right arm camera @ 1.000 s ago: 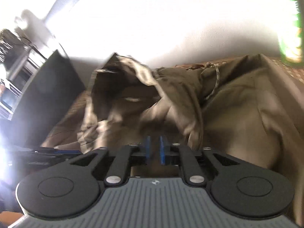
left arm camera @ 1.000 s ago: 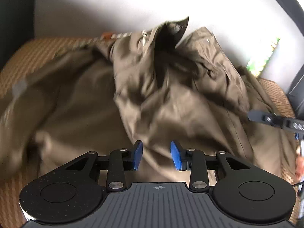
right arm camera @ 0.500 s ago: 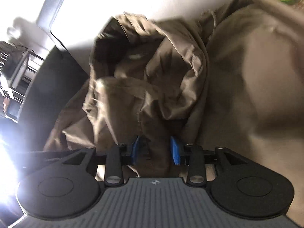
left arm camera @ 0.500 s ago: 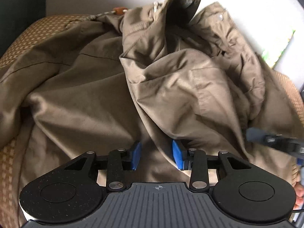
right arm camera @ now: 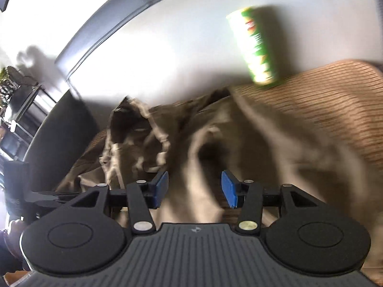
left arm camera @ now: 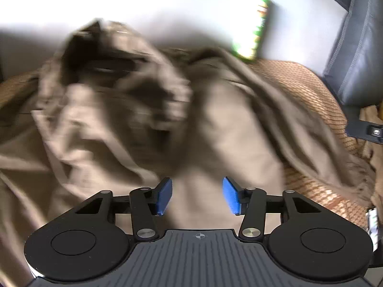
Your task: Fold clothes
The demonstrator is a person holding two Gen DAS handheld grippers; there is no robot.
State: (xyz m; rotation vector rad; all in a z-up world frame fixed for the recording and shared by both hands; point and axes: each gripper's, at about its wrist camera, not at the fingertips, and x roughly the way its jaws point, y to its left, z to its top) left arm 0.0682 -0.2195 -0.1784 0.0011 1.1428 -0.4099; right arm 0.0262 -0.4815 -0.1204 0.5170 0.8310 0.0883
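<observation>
Between your left gripper's (left arm camera: 197, 196) blue pads nothing is gripped; its jaws are opening above the one crumpled olive-brown cotton garment (left arm camera: 148, 119). Your right gripper (right arm camera: 194, 189) is likewise opening, with a loose fold between its pads, unpinched. That garment sprawls ahead on the woven tan mat (right arm camera: 335, 100), one green cylindrical can (right arm camera: 257, 47) behind.

My garment (left arm camera: 239, 129) is plain olive-brown. The mat (right arm camera: 323, 100) is tan, ribbed weave. The can (right arm camera: 258, 47) is green and white. My pads (left arm camera: 165, 196) are blue.
</observation>
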